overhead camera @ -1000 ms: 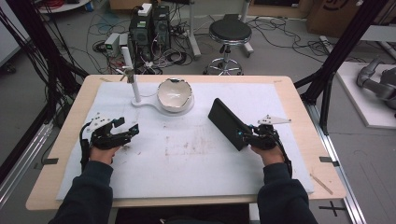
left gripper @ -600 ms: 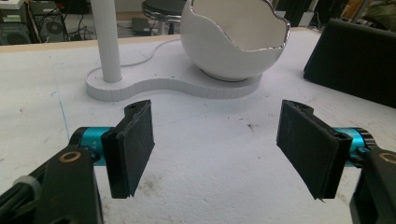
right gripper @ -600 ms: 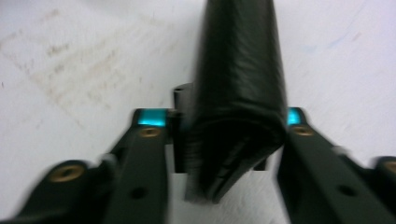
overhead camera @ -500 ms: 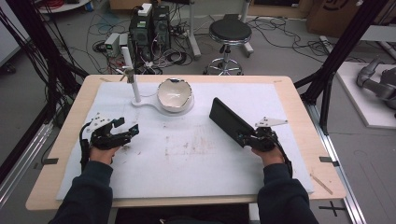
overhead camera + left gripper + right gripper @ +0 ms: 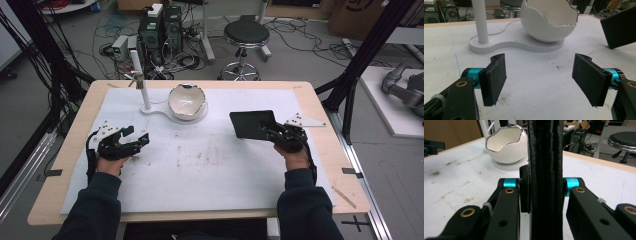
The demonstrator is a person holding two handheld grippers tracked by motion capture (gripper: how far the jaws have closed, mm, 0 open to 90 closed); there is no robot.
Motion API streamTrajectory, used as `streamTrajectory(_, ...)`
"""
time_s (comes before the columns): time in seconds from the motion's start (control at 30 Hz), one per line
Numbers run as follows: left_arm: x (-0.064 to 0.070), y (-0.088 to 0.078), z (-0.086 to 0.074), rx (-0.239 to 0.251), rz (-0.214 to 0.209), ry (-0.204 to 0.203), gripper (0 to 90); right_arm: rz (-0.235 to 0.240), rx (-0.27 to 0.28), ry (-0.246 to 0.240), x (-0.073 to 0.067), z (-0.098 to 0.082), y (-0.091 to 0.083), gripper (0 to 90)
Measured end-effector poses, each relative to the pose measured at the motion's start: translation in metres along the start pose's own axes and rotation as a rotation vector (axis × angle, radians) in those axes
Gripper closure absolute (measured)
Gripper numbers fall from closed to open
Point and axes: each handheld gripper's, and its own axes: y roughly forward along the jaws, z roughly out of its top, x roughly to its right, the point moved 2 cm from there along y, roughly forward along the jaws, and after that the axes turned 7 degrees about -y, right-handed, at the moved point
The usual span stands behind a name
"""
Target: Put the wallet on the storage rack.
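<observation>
From above I see my right claw clamped on the black pad's near edge, which in its own view looks stiff, thin and light, while my left claw gapes empty.

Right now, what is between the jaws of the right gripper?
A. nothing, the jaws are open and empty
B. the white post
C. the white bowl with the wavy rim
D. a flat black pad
D: in the right gripper view the right gripper has its two jaws pressed on both sides of the flat black pad, while the white bowl stands apart on the table behind it.
</observation>
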Motion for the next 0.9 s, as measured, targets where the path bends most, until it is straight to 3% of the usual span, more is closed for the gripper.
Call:
streamTrajectory(0.2, 0.0, 0.0, 0.0, -0.001, -0.001, 0.0, 27.3, -0.014, -0.024, -0.013, 0.004, 0.018, 0.011, 73.4)
streamTrajectory(0.47, -0.001, 0.0, 0.0, -0.002, 0.0, 0.0, 27.3, -0.005, 0.009, -0.009, 0.008, 0.024, 0.029, 74.5)
streamTrajectory(0.6, -0.001, 0.0, 0.0, -0.002, 0.001, -0.003, 27.3, 0.028, -0.015, -0.087, 0.004, 0.038, 0.038, 74.9)
streamTrajectory(0.8, -0.004, -0.002, 0.001, 0.005, 0.007, 0.001, 26.5, 0.103, 0.044, -0.21, -0.002, 0.072, 0.049, 74.8)
streamTrajectory(0.9, -0.007, -0.004, 0.002, 0.01, 0.011, -0.004, 25.7, 0.159, 0.078, -0.281, -0.008, 0.098, 0.057, 74.8)
